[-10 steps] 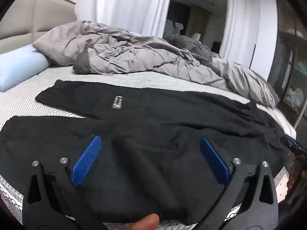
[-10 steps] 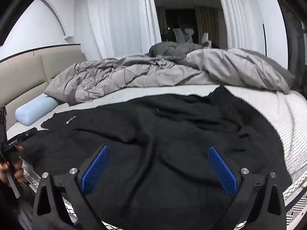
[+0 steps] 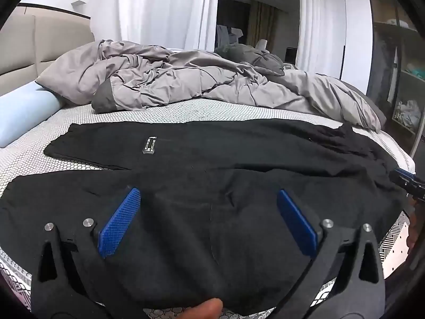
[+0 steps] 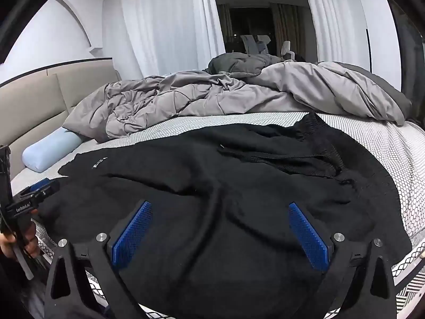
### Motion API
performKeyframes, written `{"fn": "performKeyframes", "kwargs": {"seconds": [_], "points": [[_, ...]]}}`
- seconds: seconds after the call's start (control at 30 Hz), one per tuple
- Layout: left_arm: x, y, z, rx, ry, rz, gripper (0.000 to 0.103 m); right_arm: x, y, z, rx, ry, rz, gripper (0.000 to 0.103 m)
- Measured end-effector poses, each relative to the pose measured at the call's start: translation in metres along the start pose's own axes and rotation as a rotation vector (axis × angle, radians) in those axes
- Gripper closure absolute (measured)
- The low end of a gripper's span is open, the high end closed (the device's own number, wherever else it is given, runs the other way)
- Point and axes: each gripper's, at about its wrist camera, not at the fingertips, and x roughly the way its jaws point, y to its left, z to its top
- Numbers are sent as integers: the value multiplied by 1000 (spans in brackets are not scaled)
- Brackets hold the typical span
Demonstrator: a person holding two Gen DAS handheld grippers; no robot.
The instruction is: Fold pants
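Black pants [image 3: 212, 159] lie spread flat on the bed, legs to the left, rumpled waistband to the right; a small white label [image 3: 149, 145] shows on the far leg. In the right wrist view the pants [image 4: 225, 186] fill the near mattress. My left gripper [image 3: 207, 218] is open and empty, hovering over the near leg. My right gripper [image 4: 220, 226] is open and empty, hovering over the seat area near the waist. The left gripper also shows at the left edge of the right wrist view [image 4: 34, 194]; the right gripper shows at the right edge of the left wrist view [image 3: 406, 180].
A crumpled grey duvet [image 3: 186, 85] lies along the far side of the bed. A light blue pillow [image 3: 21, 111] rests at the left by the beige headboard [image 3: 47, 40]. White-patterned mattress [image 4: 385, 143] shows around the pants. Shelves [image 3: 403, 79] stand at the right.
Both grippers have tilted slightly; the views have shifted a little. The pants lie as before and both grippers stay open.
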Motion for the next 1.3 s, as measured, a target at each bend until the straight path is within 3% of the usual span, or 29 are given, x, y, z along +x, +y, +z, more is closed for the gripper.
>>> {"fn": "performKeyframes", "kwargs": {"seconds": [0.3,1.3], "points": [[7,2,-5,-24,13,11,1,16,9,1,0,12,-16,0],[7,-4,-7,-20,10,18,1,9,-6,2,12,2,-7,0]]}}
